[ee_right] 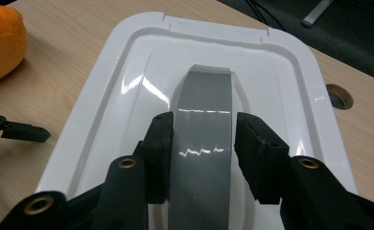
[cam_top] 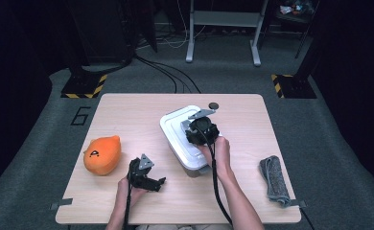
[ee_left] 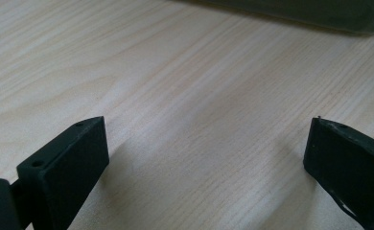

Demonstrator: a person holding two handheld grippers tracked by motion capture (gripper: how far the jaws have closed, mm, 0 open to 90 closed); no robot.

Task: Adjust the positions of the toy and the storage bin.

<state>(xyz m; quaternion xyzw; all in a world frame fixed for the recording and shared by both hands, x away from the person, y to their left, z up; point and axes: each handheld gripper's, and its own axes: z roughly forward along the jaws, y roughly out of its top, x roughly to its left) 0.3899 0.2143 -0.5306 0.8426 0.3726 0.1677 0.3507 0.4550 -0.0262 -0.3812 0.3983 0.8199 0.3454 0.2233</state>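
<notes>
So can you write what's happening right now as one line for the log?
right gripper: jaws astride grey handle of white box lid | left gripper: open over table, empty | orange plush: untouched

Lid: white lid (ee_right: 142,62) of a box, glossy, with a raised rim and rounded corners.
Handle: grey handle (ee_right: 203,143) along the lid's middle — a smooth arched strip.
Right gripper (ee_right: 202,151): black jaws stand either side of the grey handle — the left pad touching its edge, the right just beside it.
Table: light wooden table (ee_right: 79,28) with a round hole (ee_right: 339,96) at the right.
Orange plush (ee_right: 0,40): top left, on the table.
Other gripper (ee_right: 12,129): black tips at the left edge.
</notes>
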